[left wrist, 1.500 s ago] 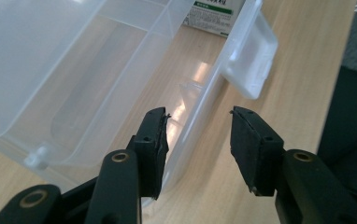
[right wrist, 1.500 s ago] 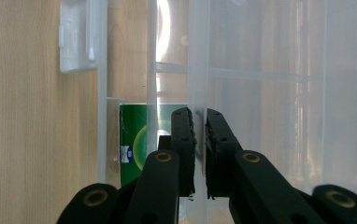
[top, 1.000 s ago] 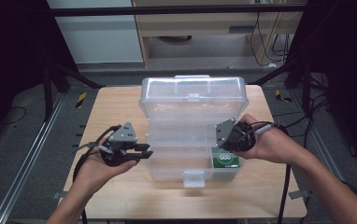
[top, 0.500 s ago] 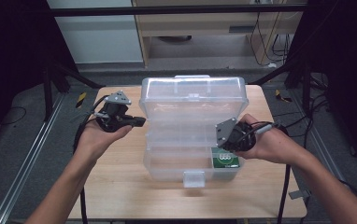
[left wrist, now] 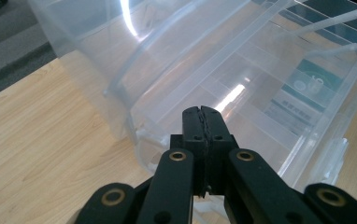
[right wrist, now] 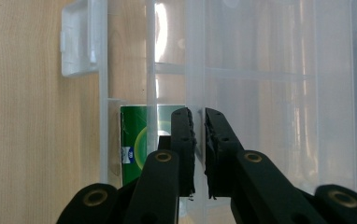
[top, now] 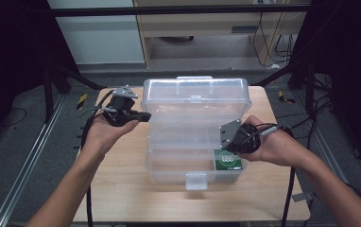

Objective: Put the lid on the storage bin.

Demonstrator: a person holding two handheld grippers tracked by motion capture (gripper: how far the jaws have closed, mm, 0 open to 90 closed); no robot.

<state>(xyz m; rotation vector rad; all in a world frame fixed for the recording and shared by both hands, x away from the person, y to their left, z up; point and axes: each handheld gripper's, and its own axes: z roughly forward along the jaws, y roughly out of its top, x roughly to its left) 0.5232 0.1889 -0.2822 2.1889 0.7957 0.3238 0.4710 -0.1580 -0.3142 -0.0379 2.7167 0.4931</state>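
A clear plastic compartment box (top: 195,142) stands on the wooden table (top: 122,194) with its lid (top: 195,101) swung up at the far side. A green pack (top: 228,160) lies in the front right compartment; it also shows in the right gripper view as the green pack (right wrist: 137,140). My right gripper (top: 230,142) is at the box's right side, and in its own view the right gripper (right wrist: 197,114) is shut on a thin clear wall of the box. My left gripper (top: 144,115) hovers just left of the lid, and the left gripper (left wrist: 203,112) is shut with nothing in it.
The box's front latch (top: 196,180) hangs over bare table near the front edge. Bare wood lies left of the box. Dark frame posts, floor rails and cables surround the table, and a yellow-black item (top: 81,100) lies on the floor at the left.
My left hand has drawn back from the box's left side and moved toward the far left, beside the lid. The right hand and the box have stayed put.
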